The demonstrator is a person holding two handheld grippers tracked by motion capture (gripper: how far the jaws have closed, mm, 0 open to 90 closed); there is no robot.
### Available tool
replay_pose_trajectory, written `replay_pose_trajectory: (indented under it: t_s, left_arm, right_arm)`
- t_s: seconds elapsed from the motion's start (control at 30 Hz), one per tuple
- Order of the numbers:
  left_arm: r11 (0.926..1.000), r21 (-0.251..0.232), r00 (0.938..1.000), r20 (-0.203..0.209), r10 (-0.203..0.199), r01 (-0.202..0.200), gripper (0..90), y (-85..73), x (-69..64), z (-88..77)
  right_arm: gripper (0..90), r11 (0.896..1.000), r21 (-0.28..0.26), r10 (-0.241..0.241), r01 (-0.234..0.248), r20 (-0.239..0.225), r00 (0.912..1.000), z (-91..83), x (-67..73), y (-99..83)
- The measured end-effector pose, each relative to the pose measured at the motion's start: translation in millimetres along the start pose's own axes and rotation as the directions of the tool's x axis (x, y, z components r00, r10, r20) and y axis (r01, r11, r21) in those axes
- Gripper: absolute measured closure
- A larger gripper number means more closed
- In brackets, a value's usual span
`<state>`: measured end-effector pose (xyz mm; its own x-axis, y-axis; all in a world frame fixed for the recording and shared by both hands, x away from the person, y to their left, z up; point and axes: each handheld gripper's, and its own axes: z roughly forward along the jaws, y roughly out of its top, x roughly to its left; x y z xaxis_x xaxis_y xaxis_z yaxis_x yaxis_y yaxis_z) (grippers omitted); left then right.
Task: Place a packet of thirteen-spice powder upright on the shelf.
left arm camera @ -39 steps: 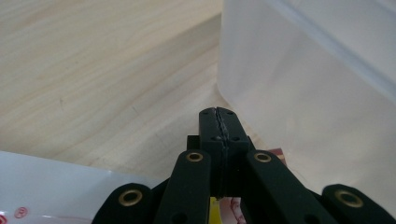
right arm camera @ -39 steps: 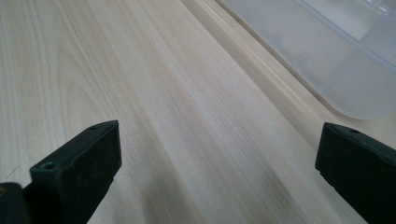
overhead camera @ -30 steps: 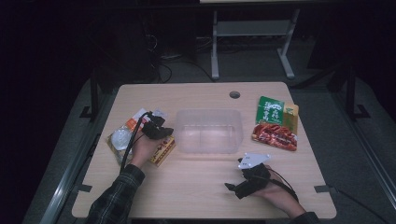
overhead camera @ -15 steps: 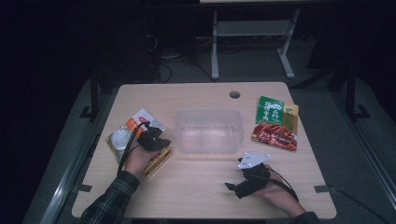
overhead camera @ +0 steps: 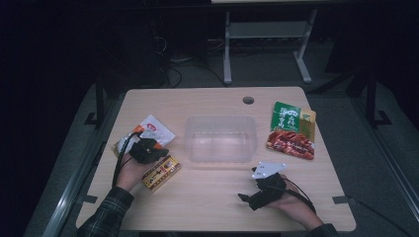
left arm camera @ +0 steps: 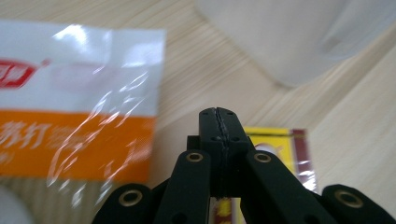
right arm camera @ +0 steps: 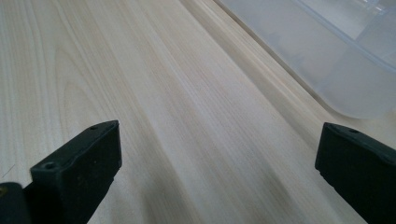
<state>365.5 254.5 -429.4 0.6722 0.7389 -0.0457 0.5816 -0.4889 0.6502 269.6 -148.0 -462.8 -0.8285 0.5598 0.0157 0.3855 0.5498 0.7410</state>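
Dark room around a pale wooden desk, seen from the high view with metal frame legs dim behind it. At the desk's left, left claw held in a hand over a yellow packet, partly covering it, with a white-and-orange pouch just beyond; claw tips too small to read from up here. Clear plastic bin in the middle; green packet and red packet at the right, overlapping, print unreadable. Right claw low at the front right, hand resting on the desk, pointing leftward. From the left gripper view: jaws pressed together with nothing between them, tip hovering above the yellow packet, mostly hidden behind the black links; pouch blurred and cut off at the left, bin corner at the top. From the right gripper view: jaws spread wide over bare wood, bin wall cut off at upper right.
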Motion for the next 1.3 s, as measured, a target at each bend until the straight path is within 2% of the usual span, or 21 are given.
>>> replay_pose_trajectory:
  t_s: [0.13,0.3,0.57,0.63,0.7,0.87,0.93,1.03,1.1,1.2,1.23,1.3]
  left_arm:
    - [0.9996,0.021,0.9998,-0.005,-0.018,0.018,89.8,-4.3,5.2,5.5]
    - [0.9988,0.05,1.0,0.007,-0.004,0.004,89.8,-5.4,2.5,12.2]
    - [0.9976,0.06,0.9975,0.065,0.029,-0.033,89.8,-1.5,-10.5,16.7]
    - [0.9961,0.068,0.9948,0.089,0.049,-0.056,89.9,-0.2,-15.5,18.7]
    - [0.9967,0.064,0.9933,0.108,0.042,-0.049,89.8,0.1,-21.5,21.0]
    - [0.9915,0.082,0.985,0.148,0.088,-0.101,89.8,2.8,-37.5,26.8]
    - [0.9909,0.079,0.9825,0.16,0.095,-0.109,89.8,3.8,-43.1,28.5]
    - [0.9839,0.081,0.9776,0.152,0.146,-0.159,89.8,5.9,-47.8,28.3]
    - [0.9852,0.072,0.9784,0.149,0.143,-0.155,89.8,6.2,-47.8,27.0]
    - [0.9921,0.043,0.9855,0.127,0.112,-0.118,89.8,4.6,-40.1,13.5]
    - [0.9907,0.037,0.9849,0.119,0.126,-0.131,89.8,3.9,-36.5,8.4]
    - [0.9931,0.025,0.9887,0.1,0.112,-0.115,89.8,-0.3,-33.2,-2.4]
  right_arm:
    - [0.1,1.0,0.002,-0.003,0.003,-0.001,1.0,0.4,0.1,0.0]
    - [0.0,1.0,0.003,-0.003,0.003,-0.001,1.0,0.1,-0.3,0.3]
    - [0.1,1.0,0.004,-0.003,0.003,-0.003,1.0,0.1,-0.5,0.2]
    - [0.1,1.0,0.004,-0.003,0.003,-0.003,1.0,0.0,-0.4,0.2]
    - [0.1,1.0,0.004,-0.002,0.002,-0.003,1.0,-0.1,-0.5,0.2]
    - [0.1,1.0,0.003,-0.004,0.004,-0.004,1.0,-0.1,-0.5,0.2]
    - [0.1,1.0,0.003,-0.003,0.003,-0.006,1.0,-0.2,-0.5,0.2]
    - [0.1,1.0,0.007,0.0,0.0,-0.013,0.9999,0.0,-0.4,0.2]
    - [0.1,1.0,0.008,0.0,0.0,-0.014,0.9999,0.0,-0.3,0.2]
    - [0.1,1.0,0.011,-0.001,0.001,-0.021,0.9998,-0.6,0.2,0.0]
    - [0.1,1.0,0.011,-0.001,0.001,-0.02,0.9998,-0.6,0.1,-0.1]
    - [0.1,1.0,0.012,-0.002,0.002,-0.019,0.9998,-0.9,-0.2,-0.3]
